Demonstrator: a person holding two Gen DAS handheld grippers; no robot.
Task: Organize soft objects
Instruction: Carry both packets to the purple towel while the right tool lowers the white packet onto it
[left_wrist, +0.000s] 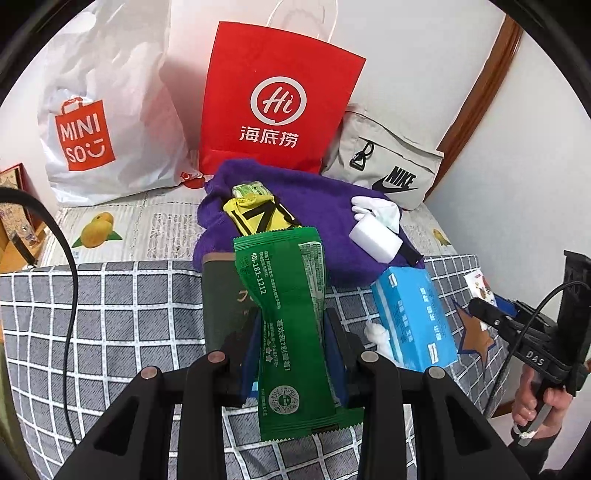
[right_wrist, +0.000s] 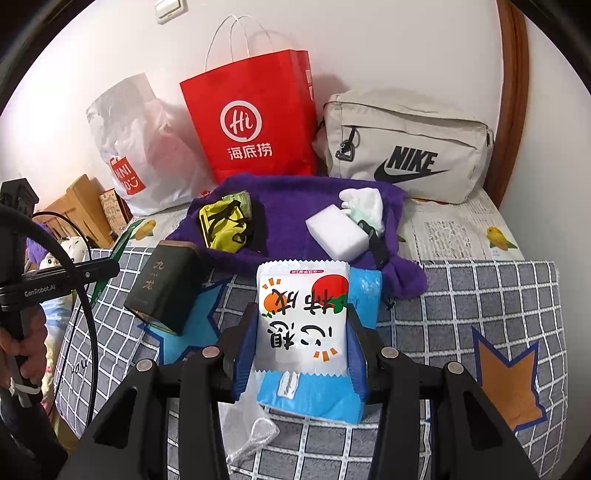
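Note:
My left gripper (left_wrist: 291, 332) is shut on a long green snack packet (left_wrist: 288, 325) and holds it above the checked cloth. My right gripper (right_wrist: 303, 332) is shut on a white packet with orange and red fruit print (right_wrist: 303, 317), above a blue tissue pack (right_wrist: 314, 398). A purple towel (right_wrist: 284, 214) lies behind, with a yellow-black pouch (right_wrist: 221, 225), a white sponge block (right_wrist: 338, 230) and white gloves (right_wrist: 364, 203) on it. The towel also shows in the left wrist view (left_wrist: 314, 206).
A red paper bag (right_wrist: 255, 122), a white MINISO plastic bag (right_wrist: 136, 155) and a grey Nike bag (right_wrist: 406, 147) stand against the back wall. A dark green box (right_wrist: 162, 288) lies left of the towel. A clear plastic wrapper (right_wrist: 251, 432) lies near the front.

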